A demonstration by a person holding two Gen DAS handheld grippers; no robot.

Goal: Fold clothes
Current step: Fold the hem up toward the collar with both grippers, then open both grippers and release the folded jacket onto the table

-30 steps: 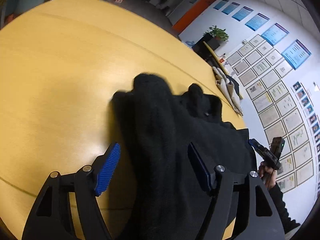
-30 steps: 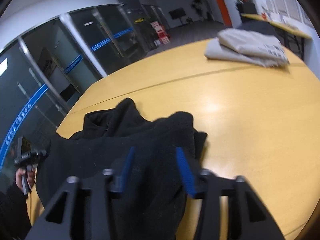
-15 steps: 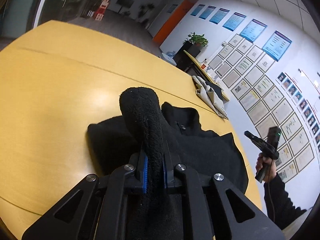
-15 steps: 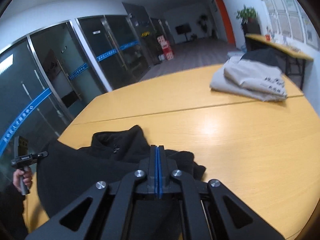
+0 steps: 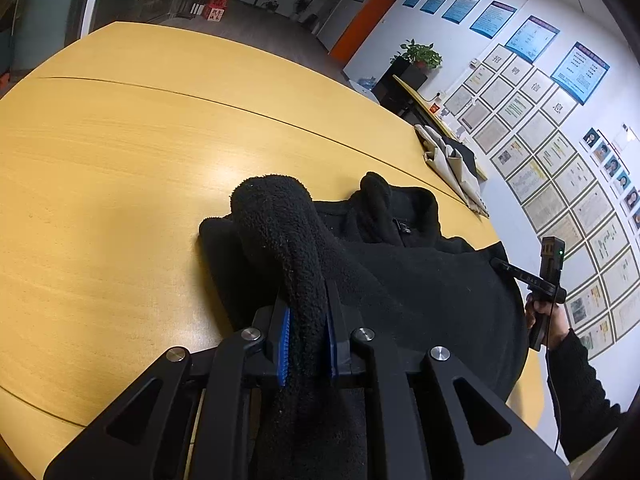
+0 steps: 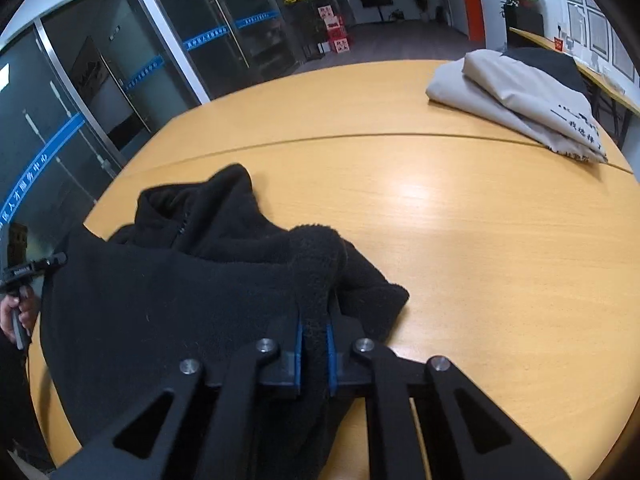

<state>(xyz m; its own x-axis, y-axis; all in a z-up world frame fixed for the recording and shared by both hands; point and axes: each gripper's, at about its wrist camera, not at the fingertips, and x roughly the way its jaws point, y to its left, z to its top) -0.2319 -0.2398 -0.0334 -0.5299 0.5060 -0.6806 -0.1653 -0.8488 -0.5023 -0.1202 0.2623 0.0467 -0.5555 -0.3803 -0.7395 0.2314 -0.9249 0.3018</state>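
Wooden table, yellow, with a seam across it, in an office with glass doors and framed papers on the wall; black fleece jacket lies on the table on the near side of that seam, collar pointing toward the seam. Left gripper is pinching a thick roll of the fleece, likely a sleeve, which arches up above the jacket body. Right gripper is pressed onto a thinner ridge of the same jacket at its opposite side. Folded grey garment sits beyond the seam, well apart from the jacket. Risks, as judged: the left grip holds bulky pile, so the pads may slide off when the fabric is pulled. The right grip may have caught more than one layer, which would drag the body along and bunch the fold. Uneven lifting by the two hands would skew the jacket toward the table edge.
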